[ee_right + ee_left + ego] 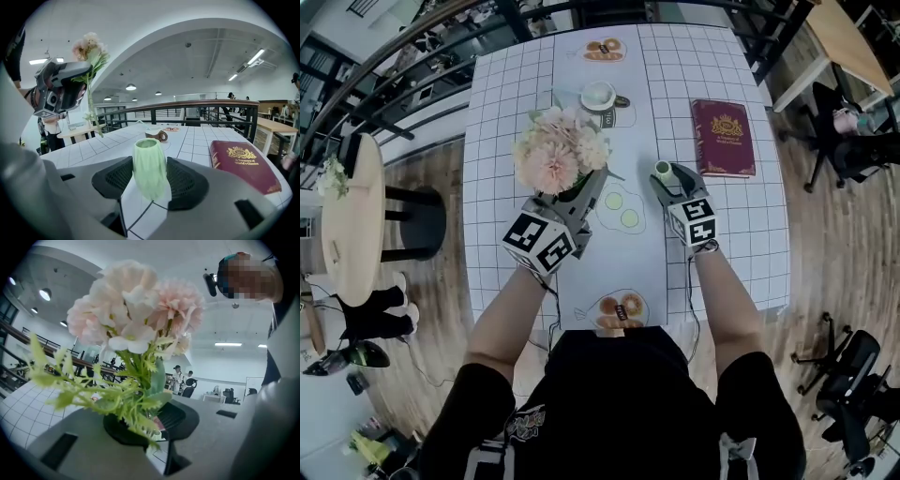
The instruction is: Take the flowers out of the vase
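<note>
The left gripper (pixel 584 195) pinches the artificial flowers (pixel 558 150) by their stems. The blooms are up and the stems hang roughly upright, clear of the pale green vase (pixel 150 168) — lifted to its left. The right gripper (pixel 150 177) clamps that vase, which stands on the gridded table (pixel 741 234).

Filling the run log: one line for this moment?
left gripper: holds flowers | right gripper: holds vase | flowers: out of vase | vase: empty

Head view overhead, gripper views low, sharing table (pixel 506 112)
</note>
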{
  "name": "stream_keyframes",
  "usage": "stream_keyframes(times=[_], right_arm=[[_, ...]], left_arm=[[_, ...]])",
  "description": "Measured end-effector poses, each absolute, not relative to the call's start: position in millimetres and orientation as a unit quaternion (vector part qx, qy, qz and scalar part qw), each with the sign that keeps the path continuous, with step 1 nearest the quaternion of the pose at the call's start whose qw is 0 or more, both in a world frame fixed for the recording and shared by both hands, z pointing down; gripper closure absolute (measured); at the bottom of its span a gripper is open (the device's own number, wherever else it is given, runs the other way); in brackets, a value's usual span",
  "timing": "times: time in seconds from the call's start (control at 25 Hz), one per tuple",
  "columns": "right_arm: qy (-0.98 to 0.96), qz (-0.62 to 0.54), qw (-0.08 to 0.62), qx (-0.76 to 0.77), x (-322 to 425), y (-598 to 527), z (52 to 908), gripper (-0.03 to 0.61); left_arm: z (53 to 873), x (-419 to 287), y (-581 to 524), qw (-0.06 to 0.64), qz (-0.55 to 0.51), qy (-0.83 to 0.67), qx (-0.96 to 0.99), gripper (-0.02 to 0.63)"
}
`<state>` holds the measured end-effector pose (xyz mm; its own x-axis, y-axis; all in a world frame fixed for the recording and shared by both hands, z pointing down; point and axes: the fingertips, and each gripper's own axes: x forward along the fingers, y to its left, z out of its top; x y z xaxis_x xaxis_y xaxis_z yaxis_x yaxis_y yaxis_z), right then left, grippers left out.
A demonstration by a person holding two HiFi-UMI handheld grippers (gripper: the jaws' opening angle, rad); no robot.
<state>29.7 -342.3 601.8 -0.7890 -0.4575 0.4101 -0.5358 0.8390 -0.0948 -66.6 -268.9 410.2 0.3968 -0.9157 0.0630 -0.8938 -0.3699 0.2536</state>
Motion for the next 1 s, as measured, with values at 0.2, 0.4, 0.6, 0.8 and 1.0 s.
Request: stream_keyframes(times=[0.2,0.4,0.6,0.8,1.0], right_arm=[[-0.937,0.111,0.193,0.268,33,-339,598,0.342],[-0.932,0.093,0.195,0.292,39,-328,585,0.342],[-0.923,0.093,0.171,0.332,50,-296,551,0.344],[-0.909,0.128,0.131,0.373,56,-252,511,0.554],[-0.899,0.19,0.082,0.386,50,-201,482,0.555]], left_arm=[[416,-82,-245,0.129,-0.033,-0.556,0.821,0.537],[426,-98,-217,0.138,-0.023,-0.555,0.82,0.537],[428,-108,-188,0.143,-0.018,-0.541,0.829,0.537],[423,-121,-156,0.141,-0.011,-0.529,0.837,0.537],[421,-133,-120,0.142,-0.003,-0.524,0.84,0.537]])
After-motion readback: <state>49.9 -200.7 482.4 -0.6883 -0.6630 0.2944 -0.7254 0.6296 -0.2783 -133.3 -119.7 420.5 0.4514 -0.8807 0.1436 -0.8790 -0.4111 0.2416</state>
